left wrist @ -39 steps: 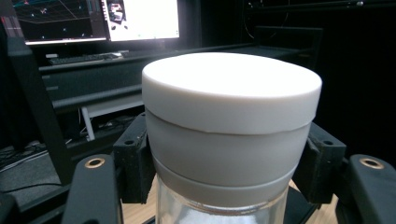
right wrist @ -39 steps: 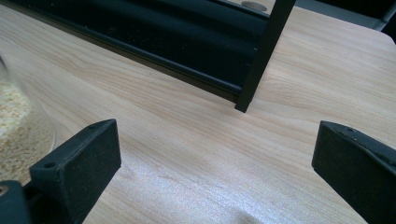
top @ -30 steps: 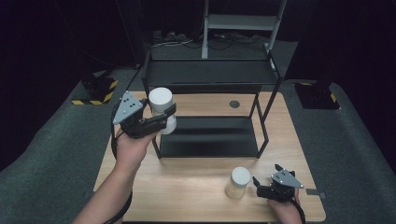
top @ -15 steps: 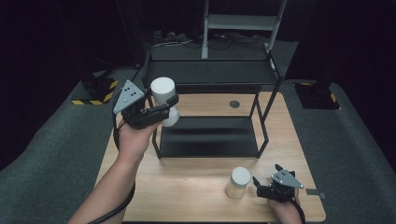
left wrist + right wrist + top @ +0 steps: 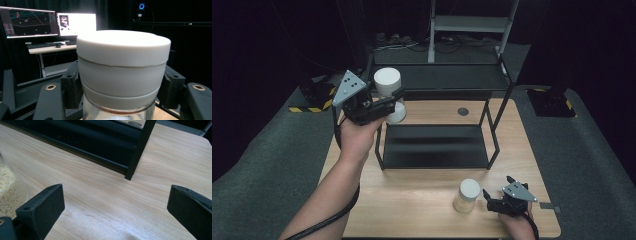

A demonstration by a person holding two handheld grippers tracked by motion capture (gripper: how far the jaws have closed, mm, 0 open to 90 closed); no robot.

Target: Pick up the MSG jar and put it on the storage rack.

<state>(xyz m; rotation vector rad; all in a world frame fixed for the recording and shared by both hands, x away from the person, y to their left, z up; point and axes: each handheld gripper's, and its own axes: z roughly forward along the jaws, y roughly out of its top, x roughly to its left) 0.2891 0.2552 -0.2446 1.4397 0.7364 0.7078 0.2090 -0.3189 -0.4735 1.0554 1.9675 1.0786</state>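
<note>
My left gripper (image 5: 384, 102) is shut on a white-lidded glass jar (image 5: 389, 92), held upright in the air at the left front corner of the black two-tier rack (image 5: 437, 120). In the left gripper view the jar (image 5: 122, 72) stands between the black jaws, its lid level with the camera. A second white-lidded jar (image 5: 467, 196) with pale grainy contents stands on the wooden table (image 5: 412, 210) near the front. My right gripper (image 5: 493, 199) rests just right of it, open and apart from it. That jar's glass (image 5: 8, 187) shows at the left edge of the right gripper view.
The rack's lower shelf (image 5: 434, 145) sits on the table, and its top shelf (image 5: 447, 77) is farther back. A front leg of the rack (image 5: 140, 150) stands ahead of my right gripper. A small round hole (image 5: 463, 111) marks the table behind the rack. Monitors (image 5: 47, 21) glow beyond.
My left gripper has lifted the jar higher and carried it slightly right and forward, towards the rack's top corner. The right gripper and the second jar have stayed put.
</note>
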